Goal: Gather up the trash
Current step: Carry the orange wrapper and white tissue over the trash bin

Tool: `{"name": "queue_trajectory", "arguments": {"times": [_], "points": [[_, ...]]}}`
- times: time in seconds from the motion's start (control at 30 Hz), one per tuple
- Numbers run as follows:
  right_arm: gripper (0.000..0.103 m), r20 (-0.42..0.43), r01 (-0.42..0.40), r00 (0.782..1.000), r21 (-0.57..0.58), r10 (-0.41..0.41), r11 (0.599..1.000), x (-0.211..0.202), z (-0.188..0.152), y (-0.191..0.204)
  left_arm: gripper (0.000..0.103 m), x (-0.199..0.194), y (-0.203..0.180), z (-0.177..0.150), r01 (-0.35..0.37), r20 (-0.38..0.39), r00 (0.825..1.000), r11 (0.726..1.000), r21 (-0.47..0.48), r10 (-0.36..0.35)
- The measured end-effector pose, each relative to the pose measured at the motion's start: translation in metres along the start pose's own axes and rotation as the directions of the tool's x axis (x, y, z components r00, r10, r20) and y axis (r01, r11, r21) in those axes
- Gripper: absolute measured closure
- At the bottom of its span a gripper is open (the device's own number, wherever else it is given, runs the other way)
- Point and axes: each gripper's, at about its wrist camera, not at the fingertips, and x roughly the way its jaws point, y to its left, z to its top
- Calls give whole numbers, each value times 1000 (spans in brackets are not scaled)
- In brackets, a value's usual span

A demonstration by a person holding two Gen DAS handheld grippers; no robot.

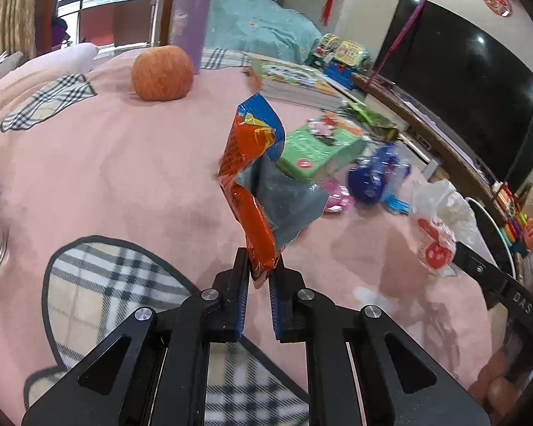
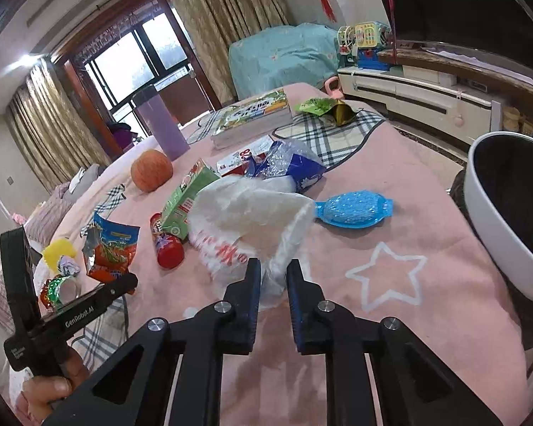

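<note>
My left gripper [image 1: 262, 259] is shut on the bottom edge of an orange and blue snack wrapper [image 1: 248, 170], which stands up torn open above the pink blanket [image 1: 124, 163]. In the right wrist view the same wrapper [image 2: 112, 252] shows at the left, above a hand on the handle. My right gripper [image 2: 273, 266] is shut on the twisted tail of a white plastic bag [image 2: 245, 209] with red print. The bag [image 1: 437, 220] hangs at the right of the left wrist view.
A white bin [image 2: 479, 220] with a dark inside stands off the blanket's right edge. On the blanket lie an apple [image 2: 151, 175], a purple tumbler [image 2: 163, 124], books [image 2: 252, 117], a green carton [image 2: 184, 202], a red tube [image 2: 167, 248], a blue crumpled bag [image 2: 295, 167] and a blue tray [image 2: 355, 207].
</note>
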Motion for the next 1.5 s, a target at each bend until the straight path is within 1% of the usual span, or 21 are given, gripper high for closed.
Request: {"name": "queue_trajectory", "arguments": {"times": [0.23, 0.53, 0.73, 0.97, 1.5], "points": [[89, 21, 0, 1000, 6, 0, 1000, -15, -1, -4, 93, -14, -29, -3, 65, 6, 998, 997, 51, -65], [90, 50, 18, 999, 19, -19, 1000, -36, -6, -17, 93, -13, -65, -12, 129, -34, 991, 985, 111, -126], [90, 89, 34, 995, 37, -37, 999, -56, -6, -30, 93, -13, -88, -16, 165, -49, 986, 975, 151, -159], [90, 131, 52, 990, 66, -61, 996, -75, -3, -48, 93, -9, -120, -16, 206, -70, 978, 957, 205, -196], [90, 179, 109, 974, 154, -136, 982, -106, -2, -98, 93, -1, -187, -16, 285, -118, 958, 906, 312, -261]]}}
